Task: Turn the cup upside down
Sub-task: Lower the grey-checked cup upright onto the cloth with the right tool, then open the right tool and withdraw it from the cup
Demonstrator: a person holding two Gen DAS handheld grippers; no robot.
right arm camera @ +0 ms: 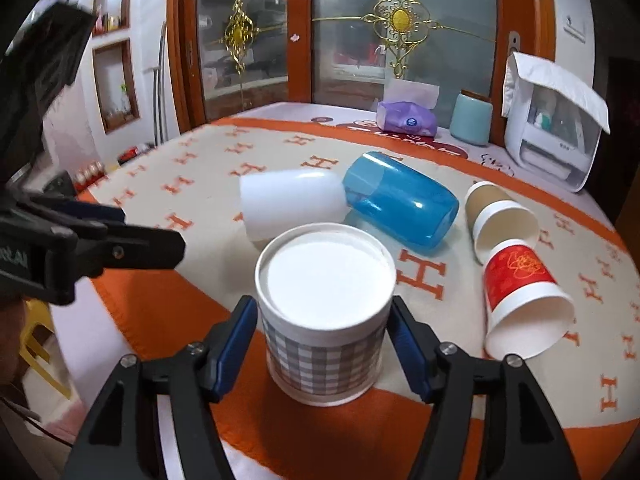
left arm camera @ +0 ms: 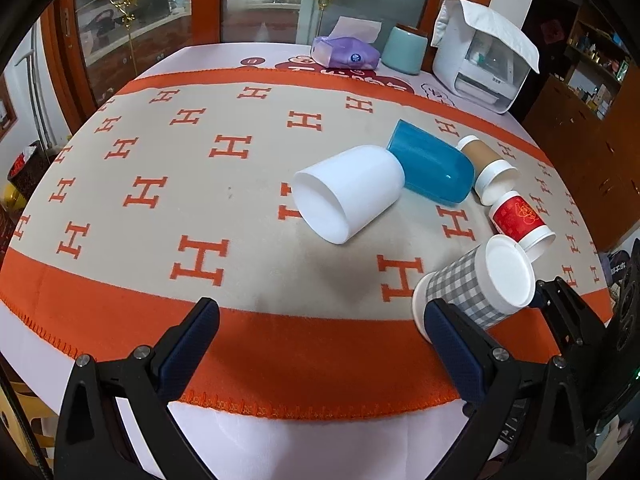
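A checked cup [right arm camera: 325, 316] stands upside down near the front edge of the surface [right arm camera: 160, 308], on the orange border of a patterned cloth [right arm camera: 224, 152]. The right tool [right arm camera: 324, 326] brackets it, one blue pad [right arm camera: 236, 336] at each side; whether they touch it is unclear. The left tool [left arm camera: 320, 340] hangs spread and empty to the left, over open cloth. Farther back lie a white cup [right arm camera: 292, 204], blue cup [right arm camera: 400, 208], brown cup [right arm camera: 500, 216] and red cup [right arm camera: 524, 304], all on their sides.

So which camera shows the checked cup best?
The right wrist view: the checked cup sits centred, bottom up, between the right gripper's jaws. The left wrist view shows it off to the side, partly hidden.
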